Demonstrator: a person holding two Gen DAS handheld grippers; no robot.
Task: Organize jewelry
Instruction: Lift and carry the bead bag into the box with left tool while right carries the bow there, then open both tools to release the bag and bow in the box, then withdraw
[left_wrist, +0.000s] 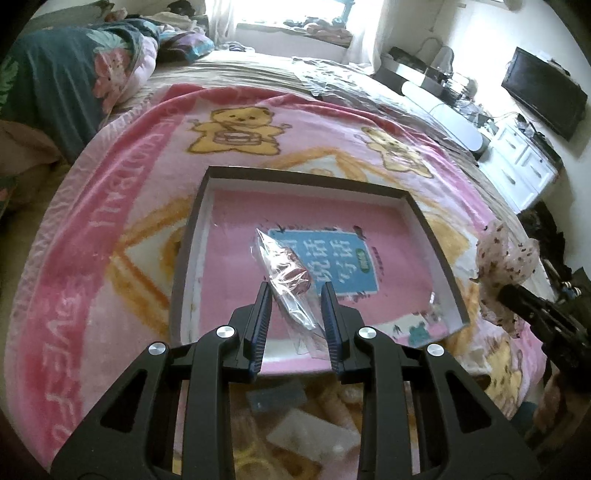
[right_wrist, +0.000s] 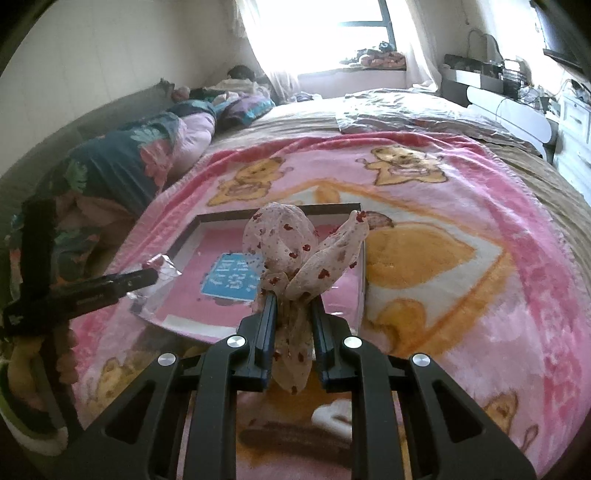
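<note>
Above the shallow tray (left_wrist: 417, 206) on the pink blanket (left_wrist: 110, 229): left gripper (left_wrist: 295, 291) parted around a clear packet (left_wrist: 286, 275), long axis pointing away along the fingers. Only in the right wrist view, seen closely: right gripper (right_wrist: 291, 301) clamped on a spotted fabric bow (right_wrist: 295, 243), loops upward.

Black gripper frames, silver screws, blue-edged ribbed fingers (left_wrist: 260, 314)
</note>
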